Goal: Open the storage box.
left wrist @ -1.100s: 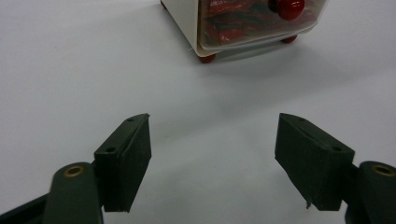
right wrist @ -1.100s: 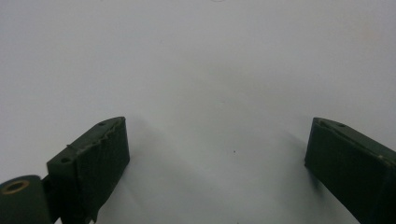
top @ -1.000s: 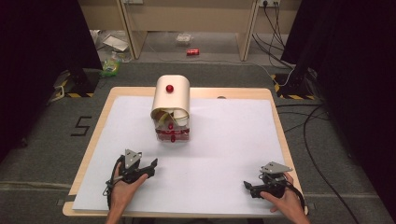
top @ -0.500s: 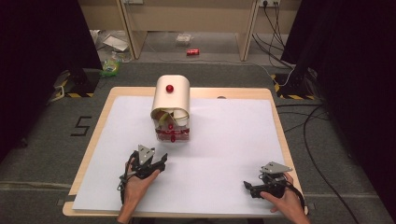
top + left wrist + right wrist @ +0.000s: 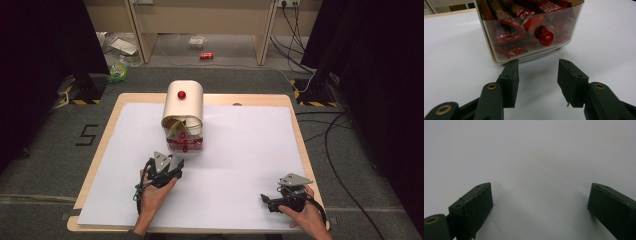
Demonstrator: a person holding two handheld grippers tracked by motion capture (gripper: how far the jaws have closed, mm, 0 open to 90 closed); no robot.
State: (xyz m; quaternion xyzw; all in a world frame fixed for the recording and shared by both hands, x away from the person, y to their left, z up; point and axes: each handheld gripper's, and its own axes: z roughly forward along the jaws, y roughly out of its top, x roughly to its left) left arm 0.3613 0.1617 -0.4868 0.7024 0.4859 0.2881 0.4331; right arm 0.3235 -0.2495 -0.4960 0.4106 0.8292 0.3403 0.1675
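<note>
1. Red was what faced your left tool at this moment: a clear drawer packed with red sachets, with a red knob on its front, stood just ahead of the fingertips and slightly to their left.
2. That drawer sat pulled out at the foot of a cream, round-topped box, which lay straight beyond your left tool on the white tabletop.
3. Compared with a second earlier, your left hand had carried the tool forward and inward, from the near-left part of the sheet to a spot close in front of the drawer.
4. Its jaws had just been closing and stood about half open, narrower than before, with nothing between them; bare white surface showed in the gap.
5. I judge that this narrowing sized the opening for the knob, so the reach was nearly done and the grasp not yet made.
6. The knob sat above and beyond the gap, not inside it, so the tool would probably need to advance a little and rise before the fingers could meet it.
7. Your right tool had stayed where it was, well off to the right of the box near the table's front edge, resting in your right hand.
8. Its jaws stood wide and empty, with plain white sheet ahead of the pads.
</note>
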